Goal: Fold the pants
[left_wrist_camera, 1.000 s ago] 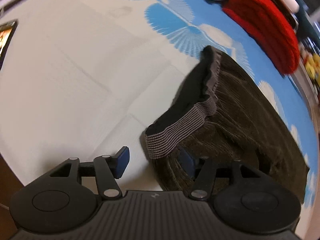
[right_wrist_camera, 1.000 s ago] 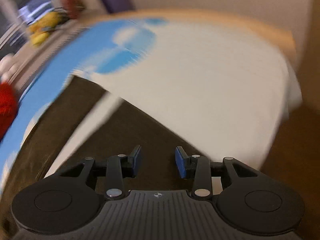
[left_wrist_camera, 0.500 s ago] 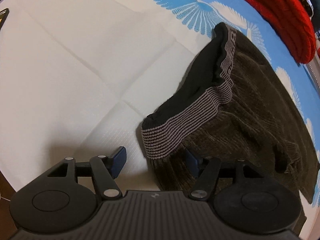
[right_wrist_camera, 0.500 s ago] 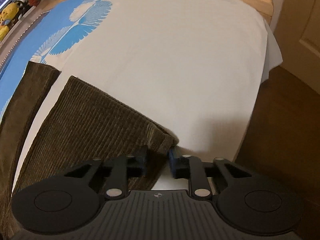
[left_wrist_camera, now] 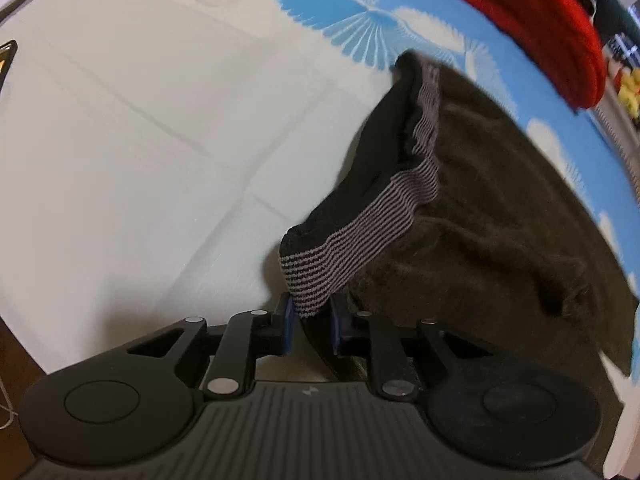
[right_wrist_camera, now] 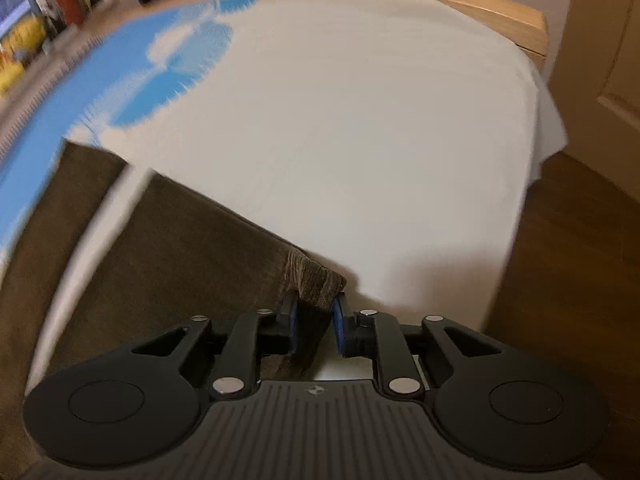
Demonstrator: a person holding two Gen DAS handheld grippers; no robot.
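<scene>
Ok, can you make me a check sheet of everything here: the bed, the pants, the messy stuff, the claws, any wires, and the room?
Surface: bed with a white cover, blue fan print along one side.
Job's things: brown pants lying on the bed; striped waistband at one end, leg cuff at the other.
Clutter: red knit thing at the bed's far edge; yellow toys blurred.
Claws: left claw has just closed, pads on the waistband corner; right claw shut on the leg cuff.
Cables: thin pale strand at the left view's lower edge, too unclear to name.
Surroundings: wooden bed frame, wood floor.
</scene>
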